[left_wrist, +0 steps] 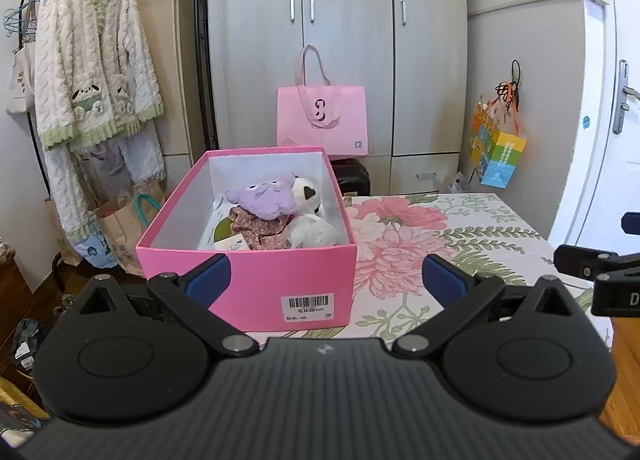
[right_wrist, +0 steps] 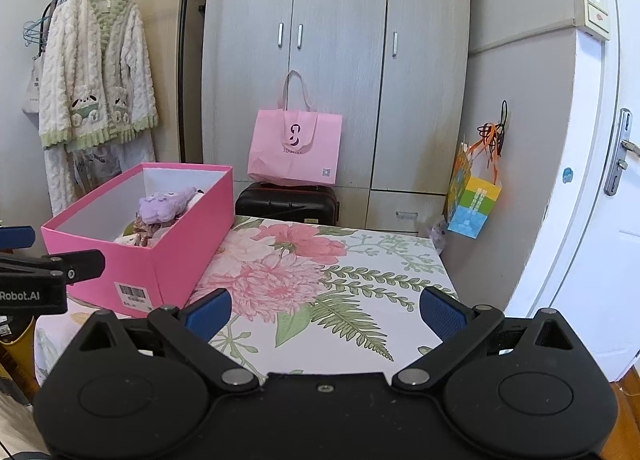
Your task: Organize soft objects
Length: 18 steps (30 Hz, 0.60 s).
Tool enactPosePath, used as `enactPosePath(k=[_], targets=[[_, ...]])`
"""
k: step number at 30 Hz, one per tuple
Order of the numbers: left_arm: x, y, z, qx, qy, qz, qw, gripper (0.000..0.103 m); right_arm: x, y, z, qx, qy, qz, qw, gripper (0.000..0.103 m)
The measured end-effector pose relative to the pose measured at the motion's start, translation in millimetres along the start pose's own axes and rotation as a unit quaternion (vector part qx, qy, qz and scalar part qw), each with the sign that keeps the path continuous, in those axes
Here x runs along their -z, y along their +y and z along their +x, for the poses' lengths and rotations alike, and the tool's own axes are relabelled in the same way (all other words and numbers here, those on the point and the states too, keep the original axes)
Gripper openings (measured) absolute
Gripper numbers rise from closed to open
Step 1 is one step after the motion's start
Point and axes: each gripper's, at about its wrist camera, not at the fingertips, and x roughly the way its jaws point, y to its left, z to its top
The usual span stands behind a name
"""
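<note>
A grey wardrobe (left_wrist: 340,39) fills the 12 o'clock background in both views, and a table with a floral cloth (right_wrist: 340,300) spreads below it. At 9 to 10 o'clock a fluffy white and green robe (left_wrist: 92,59) hangs from a rail. A pink tote bag (left_wrist: 322,119) stands at 12 o'clock on a black suitcase (right_wrist: 286,201), and a colourful gift bag (right_wrist: 474,195) hangs at 3 o'clock beside a white door (right_wrist: 600,139).

The pink box (left_wrist: 256,276), open-topped, sits on the table's left part: dead centre in the left wrist view, at 9 o'clock in the right wrist view. It holds the soft things, packed together toward its near end: a white plush toy (left_wrist: 310,219) with dark patches at the right, a purple plush toy (left_wrist: 262,197) lying on top, a brown floral cloth (left_wrist: 260,230) under that, and a small card or tag (left_wrist: 232,244) by the near wall.

The left gripper (left_wrist: 326,280) hovers just in front of the box, its blue fingers spread wide with nothing between them. The right gripper (right_wrist: 324,314) hangs over bare cloth, its fingers likewise wide apart and empty.
</note>
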Motion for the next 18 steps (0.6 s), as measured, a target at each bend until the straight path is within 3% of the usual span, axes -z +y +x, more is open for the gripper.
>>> enactPosePath(k=[18], targets=[[2.5, 2.0, -7.0, -0.003, -0.016, -0.004, 0.9999, 0.103, 0.1, -2.0, 1.7, 0.006, -0.001, 0.013, 1.000, 0.102]])
